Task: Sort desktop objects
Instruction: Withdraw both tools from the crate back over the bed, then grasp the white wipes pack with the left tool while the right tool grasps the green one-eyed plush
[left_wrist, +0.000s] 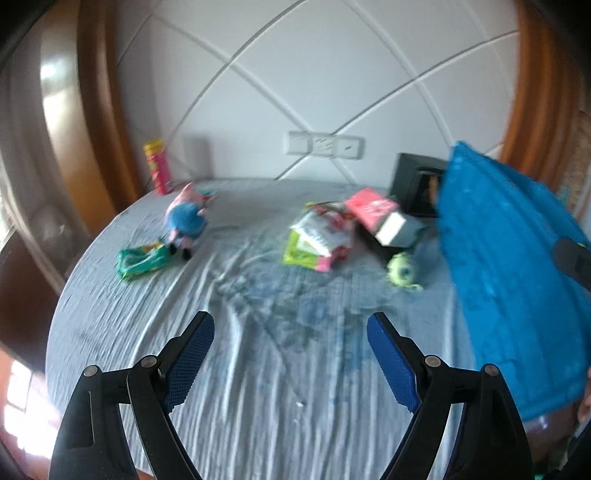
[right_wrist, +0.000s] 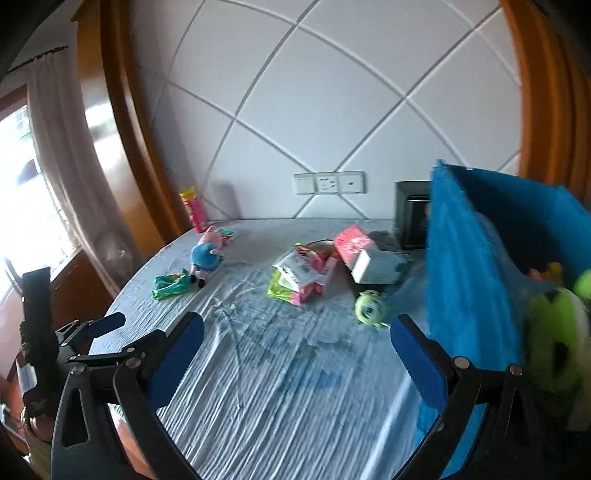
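My left gripper (left_wrist: 290, 320) is open and empty above the near part of the grey-blue tablecloth (left_wrist: 258, 369). My right gripper (right_wrist: 297, 324) is open and empty too, beside a tall blue fabric bin (right_wrist: 472, 280) with green plush toys (right_wrist: 557, 339) inside. One of the left gripper's fingers (right_wrist: 107, 322) shows at the left. Farther back lie a pig plush in blue (left_wrist: 186, 218), a green packet (left_wrist: 142, 260), a heap of snack packets (left_wrist: 319, 236), a pink box (left_wrist: 373, 206) and a green one-eyed plush (left_wrist: 402, 271).
A red and yellow can (left_wrist: 159, 168) stands at the back left by the wall. A black frame (left_wrist: 415, 188) leans behind the pink box. The blue bin (left_wrist: 509, 277) fills the right side. The round table's edge (right_wrist: 110, 314) curves down the left, towards a window.
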